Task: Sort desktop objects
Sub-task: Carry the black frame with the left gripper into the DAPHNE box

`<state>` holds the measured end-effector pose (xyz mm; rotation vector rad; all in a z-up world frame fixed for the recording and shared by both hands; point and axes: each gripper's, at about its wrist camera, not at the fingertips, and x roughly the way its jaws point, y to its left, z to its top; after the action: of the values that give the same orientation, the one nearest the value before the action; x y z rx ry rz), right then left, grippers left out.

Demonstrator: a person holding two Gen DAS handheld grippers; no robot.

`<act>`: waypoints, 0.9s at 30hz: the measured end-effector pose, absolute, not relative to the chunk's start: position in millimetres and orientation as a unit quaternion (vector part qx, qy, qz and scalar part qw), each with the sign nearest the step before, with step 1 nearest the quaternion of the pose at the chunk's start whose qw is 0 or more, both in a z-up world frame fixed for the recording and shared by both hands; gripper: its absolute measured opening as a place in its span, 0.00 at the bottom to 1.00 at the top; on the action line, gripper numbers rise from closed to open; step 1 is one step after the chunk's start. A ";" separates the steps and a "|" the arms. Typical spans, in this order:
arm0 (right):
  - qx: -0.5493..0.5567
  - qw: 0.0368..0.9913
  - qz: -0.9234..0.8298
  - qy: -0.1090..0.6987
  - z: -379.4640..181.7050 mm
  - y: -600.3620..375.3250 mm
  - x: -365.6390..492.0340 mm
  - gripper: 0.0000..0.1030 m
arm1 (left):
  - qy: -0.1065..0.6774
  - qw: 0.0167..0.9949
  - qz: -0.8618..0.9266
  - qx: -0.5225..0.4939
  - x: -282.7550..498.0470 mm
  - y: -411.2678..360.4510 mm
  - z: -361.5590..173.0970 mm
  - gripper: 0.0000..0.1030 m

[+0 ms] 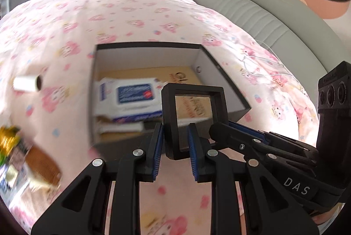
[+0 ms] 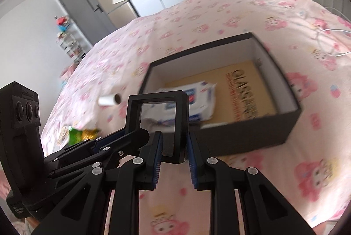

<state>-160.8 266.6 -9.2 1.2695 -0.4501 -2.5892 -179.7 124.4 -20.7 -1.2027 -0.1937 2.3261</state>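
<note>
1. The left gripper [image 1: 175,145] had its blue-padded jaws closed narrowly on the lower edge of a square black frame with a clear pane [image 1: 194,121], held upright
2. The right gripper [image 2: 174,147] gripped the same black frame [image 2: 158,123] from the other side, its jaws likewise pinched on the bottom edge
3. In the left wrist view the right gripper's fingers [image 1: 239,136] reached the frame from the right; in the right wrist view the left gripper's fingers [image 2: 122,140] came in from the left
4. The frame hung over the pink cartoon-print bedsheet [image 2: 219,15], just in front of the near wall of an open dark cardboard box with white inner walls [image 2: 245,136]
5. Inside the box lay a white and blue pack of wet wipes [image 2: 197,101] on a tan printed board [image 2: 248,90]
6. On the sheet left of the box lay a small white paper roll with a brown core [image 1: 27,83], well apart from the frame
7. A brown comb [image 1: 43,167] and a green and yellow snack packet [image 2: 82,134] lay further left, blurred
</note>
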 end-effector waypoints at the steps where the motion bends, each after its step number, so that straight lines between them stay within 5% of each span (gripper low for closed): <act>1: 0.432 0.107 -0.882 -0.153 -9.1 273.7 -165.6 0.19 | -0.070 0.258 0.855 -0.444 -185.1 133.0 -20.1 0.20; 27: 0.533 0.067 -0.831 -0.143 -73.5 330.1 -259.3 0.19 | -0.056 0.237 0.766 -0.594 -291.4 206.0 -107.5 0.17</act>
<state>-259.3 330.1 -73.5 1.6065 -0.4309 -2.5064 -291.4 206.0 -107.5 -1.6288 -0.1547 2.1003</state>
